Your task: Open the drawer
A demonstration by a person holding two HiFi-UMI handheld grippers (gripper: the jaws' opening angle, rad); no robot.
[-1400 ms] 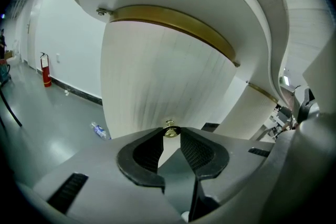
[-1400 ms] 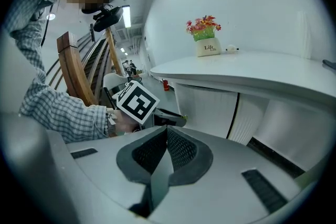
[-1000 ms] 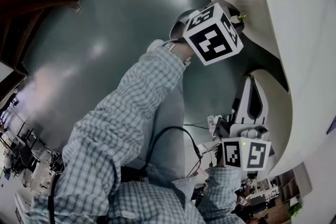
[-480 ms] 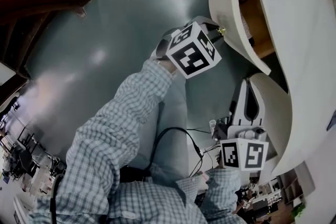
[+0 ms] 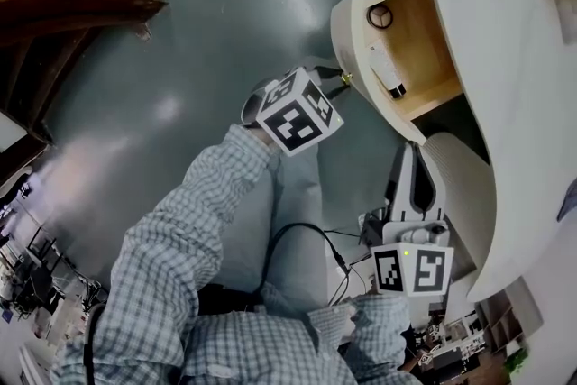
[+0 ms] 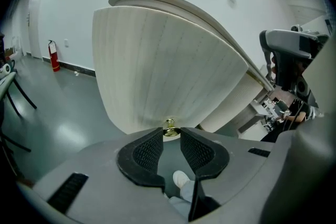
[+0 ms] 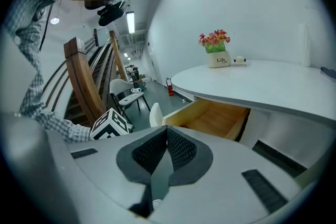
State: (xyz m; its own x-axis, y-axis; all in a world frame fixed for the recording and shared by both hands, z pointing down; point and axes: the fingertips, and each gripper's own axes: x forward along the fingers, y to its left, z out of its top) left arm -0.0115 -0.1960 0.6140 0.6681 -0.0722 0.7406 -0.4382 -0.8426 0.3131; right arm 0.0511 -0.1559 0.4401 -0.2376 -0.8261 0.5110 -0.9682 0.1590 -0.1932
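Polished grey-green floor surrounds a white curved desk (image 5: 505,59). Under the desk top's front edge, the drawer (image 5: 416,45) stands well out, with its bare wooden inside exposed and a few small items lying near the front panel.

The left gripper (image 6: 169,135) is nipped on the small brass knob (image 6: 169,129) at the lower middle of the curved drawer front; only the jaw tips bear on it. The right gripper (image 7: 167,138) is idle beside the desk's lower front, jaws pressed together on nothing.

Assessment: the drawer is rigid and lightly loaded, and should run easily. The knob is the only sound hold, but it is smooth, round metal and may slip from a tip grip. A straight pull, square to the front, is advisable.
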